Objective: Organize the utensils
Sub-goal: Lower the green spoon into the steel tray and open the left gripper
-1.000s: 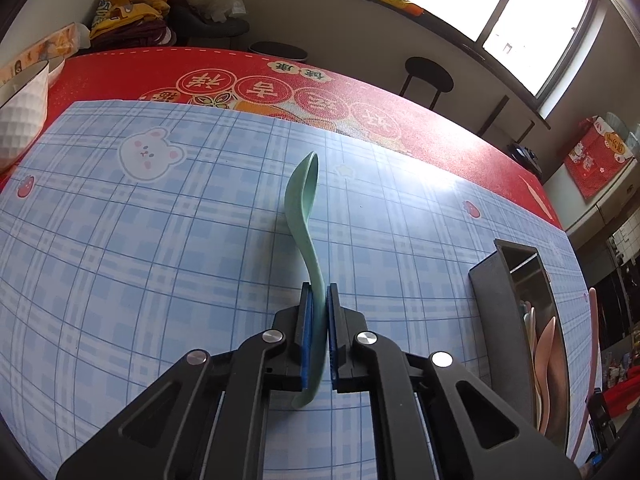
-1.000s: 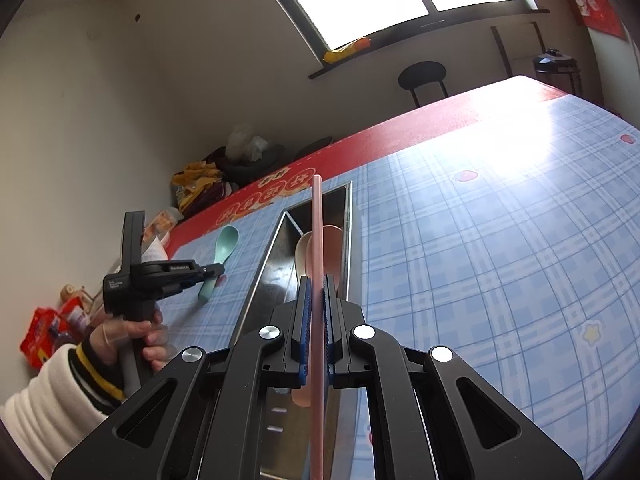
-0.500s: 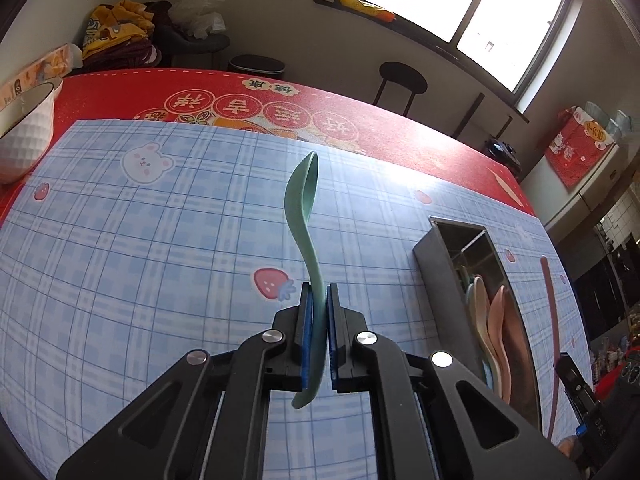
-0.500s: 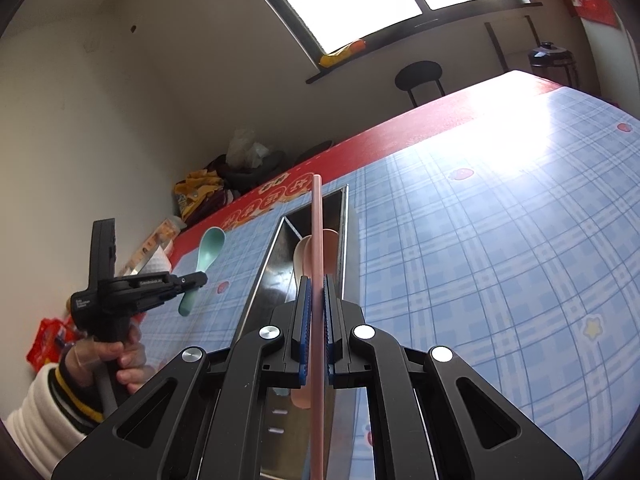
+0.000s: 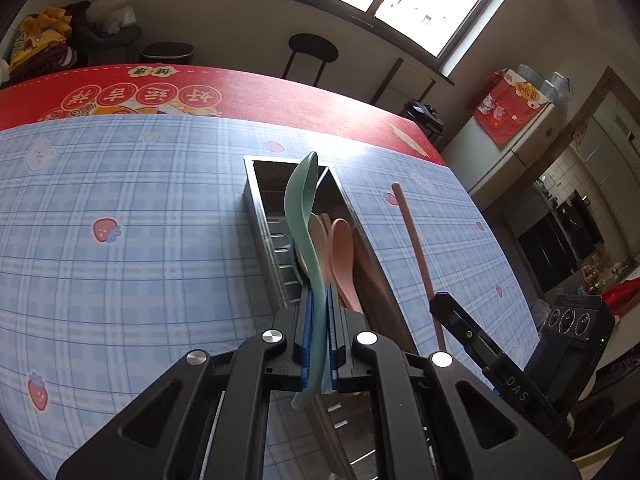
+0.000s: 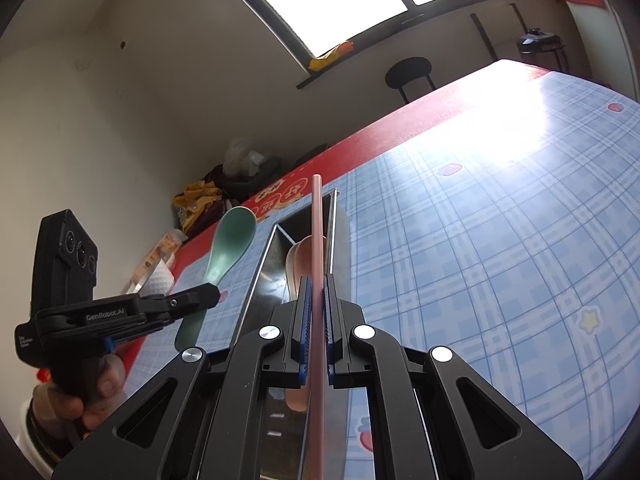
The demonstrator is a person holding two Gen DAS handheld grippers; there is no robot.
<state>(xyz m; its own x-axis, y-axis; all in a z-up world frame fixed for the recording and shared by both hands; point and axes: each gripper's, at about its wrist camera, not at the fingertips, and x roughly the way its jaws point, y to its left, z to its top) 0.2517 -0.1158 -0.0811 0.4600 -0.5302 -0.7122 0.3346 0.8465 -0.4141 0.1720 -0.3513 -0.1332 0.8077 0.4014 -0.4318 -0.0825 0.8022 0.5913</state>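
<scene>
My left gripper [image 5: 319,300] is shut on the handle of a green spoon [image 5: 301,200], whose bowl hangs over the far end of the long metal utensil tray [image 5: 262,216]. A pink spoon [image 5: 342,252] and a beige spoon [image 5: 319,236] lie inside the tray. My right gripper [image 6: 316,284] is shut on a pink chopstick [image 6: 317,232] that points along the tray [image 6: 264,260]. In the right wrist view the left gripper [image 6: 200,296] holds the green spoon [image 6: 230,244] just left of the tray. In the left wrist view the right gripper [image 5: 442,304] with the chopstick [image 5: 412,236] stands right of the tray.
The table wears a blue plaid cloth [image 5: 120,208] over a red cloth [image 5: 240,84]. A white bowl [image 6: 160,280] sits at the left table edge. A black stool [image 5: 312,50] and a pile of clothes [image 5: 36,40] stand beyond the far edge.
My left gripper carried the green spoon to the right and up, from over the open cloth to above the metal tray. The right gripper with the chopstick stayed nearly still.
</scene>
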